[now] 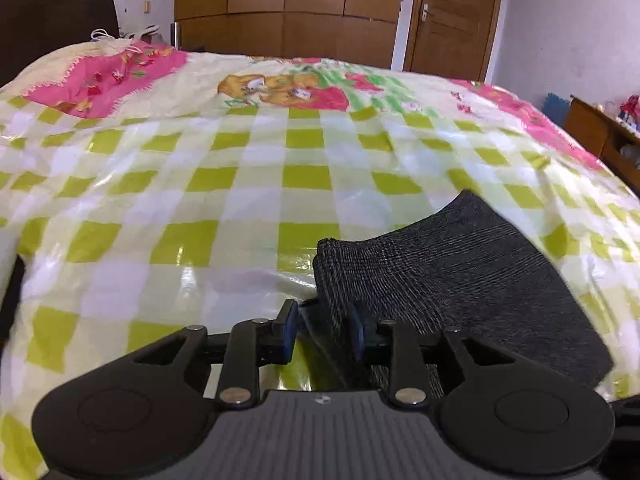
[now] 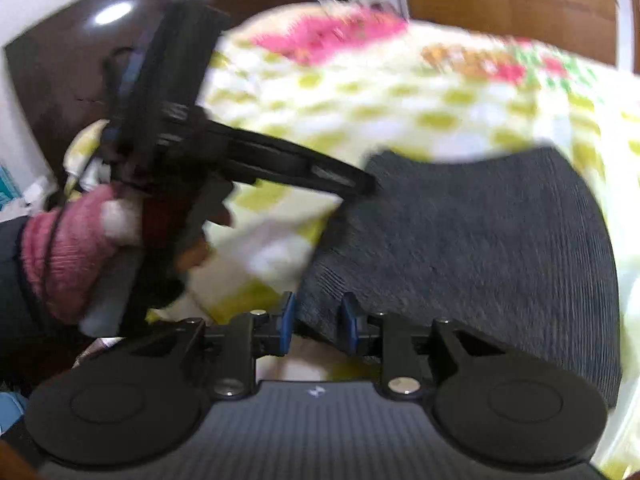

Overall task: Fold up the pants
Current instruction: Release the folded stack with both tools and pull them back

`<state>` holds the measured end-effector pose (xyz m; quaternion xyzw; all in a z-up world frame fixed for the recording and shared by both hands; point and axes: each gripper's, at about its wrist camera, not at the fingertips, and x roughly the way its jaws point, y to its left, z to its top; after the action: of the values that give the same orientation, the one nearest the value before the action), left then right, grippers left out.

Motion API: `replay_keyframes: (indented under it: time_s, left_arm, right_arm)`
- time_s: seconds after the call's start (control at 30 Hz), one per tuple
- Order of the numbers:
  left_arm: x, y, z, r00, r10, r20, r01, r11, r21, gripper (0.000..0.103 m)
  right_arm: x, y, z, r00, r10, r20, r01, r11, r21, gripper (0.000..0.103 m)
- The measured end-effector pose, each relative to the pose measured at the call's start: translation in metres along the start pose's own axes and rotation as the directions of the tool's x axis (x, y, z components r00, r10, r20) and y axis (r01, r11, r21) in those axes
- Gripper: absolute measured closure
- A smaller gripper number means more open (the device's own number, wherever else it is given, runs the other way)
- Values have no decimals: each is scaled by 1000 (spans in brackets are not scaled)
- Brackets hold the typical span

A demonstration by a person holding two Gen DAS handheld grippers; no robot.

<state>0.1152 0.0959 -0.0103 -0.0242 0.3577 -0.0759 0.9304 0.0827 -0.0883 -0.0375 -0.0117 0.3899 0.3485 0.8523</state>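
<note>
Between the blue pads of the left gripper (image 1: 324, 330) a fold of the pants (image 1: 452, 276) rises, but the pads stand narrowly apart and do not press on the cloth. The right gripper (image 2: 316, 324) shows the same: its jaws are a little way open, with the near edge of the pants lying in the gap, nothing clamped. The right wrist view is blurred, so how close each pad comes to the fabric cannot be told exactly.

Dark grey, finely ribbed and checked, the pants lie folded into a thick flat pad on the bed — the upper edge curves inward, the corners are rounded. Under them is a glossy bedspread (image 1: 168, 200), slick enough to catch the light, printed in green, white and cream squares.

To the left in the right wrist view, a hand (image 2: 80, 240) in a pink knitted cuff holds the left gripper's black frame, whose long finger reaches to the corner of the pants.

Farther up the bedspread come ragged pink patches and a picture of bears (image 1: 264, 88) with strawberries. A dark headboard (image 1: 60, 12) stands behind on the left, with white cords beside it. At the back wall are a wooden wardrobe (image 1: 288, 8) and a brown door (image 1: 452, 12) with a metal handle — off to the right, a low wooden cabinet (image 1: 596, 132) with small things on top.
</note>
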Motion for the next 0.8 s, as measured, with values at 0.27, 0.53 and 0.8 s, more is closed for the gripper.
replay_keyframes:
  time_s: [0.27,0.53,0.8]
  left_arm:
    - [-39,-19,-27,1000,22,-20,-22,1000,17,57]
    - [-58,-39,-49,999,19,-37,-18,999,29,51]
    - [-66,-54,-72,998,-8,-64,10,1000,27,43]
  right_arm:
    - [-48,-14,-7,992,-77,104,64,990,123,76]
    - [-69,-33,-25,969,-216,116,174,939,295,75]
    - [-63,-31,-31,953,-286,96,243,916,318,75]
